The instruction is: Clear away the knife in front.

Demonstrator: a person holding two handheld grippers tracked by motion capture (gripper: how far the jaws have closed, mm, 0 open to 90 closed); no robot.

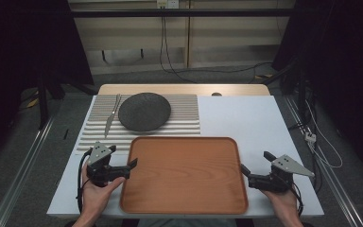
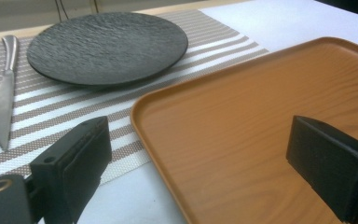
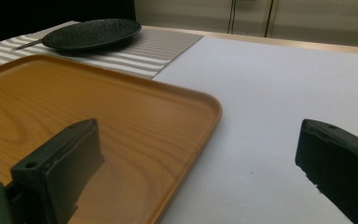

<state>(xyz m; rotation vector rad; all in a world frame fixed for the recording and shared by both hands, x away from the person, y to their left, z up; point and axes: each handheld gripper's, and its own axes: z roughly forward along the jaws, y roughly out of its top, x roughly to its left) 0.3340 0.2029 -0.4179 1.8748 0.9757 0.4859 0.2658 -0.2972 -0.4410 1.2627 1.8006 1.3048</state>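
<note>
A: High view first: the wooden tray (image 1: 184, 175) lies at the middle of the white table (image 1: 246, 118), the left gripper (image 1: 123, 165) at its 9 o'clock edge and the right gripper (image 1: 255, 169) at its 3 o'clock edge. Each hangs with jaws spread wide and nothing between them.

B: And the left gripper view?

A: It shows the grain of the tray (image 2: 261, 121) and its raised rim running between the two jaws; the pads do not press on it. The textured black plate (image 2: 107, 46) sits at 11 o'clock on the striped placemat (image 2: 65, 112), with a knife (image 2: 2, 93) beside it.

B: The right gripper view?

A: One jaw over the tray's (image 3: 98, 121) corner, the other over bare table (image 3: 270, 93). The plate (image 3: 91, 32) is far off at 11 o'clock.

B: Anything hard to make out?

A: The knife there is a mere sliver behind the plate. From above, the person's hands cover the gripper bodies, and whether either jaw touches the rim I cannot tell.
</note>
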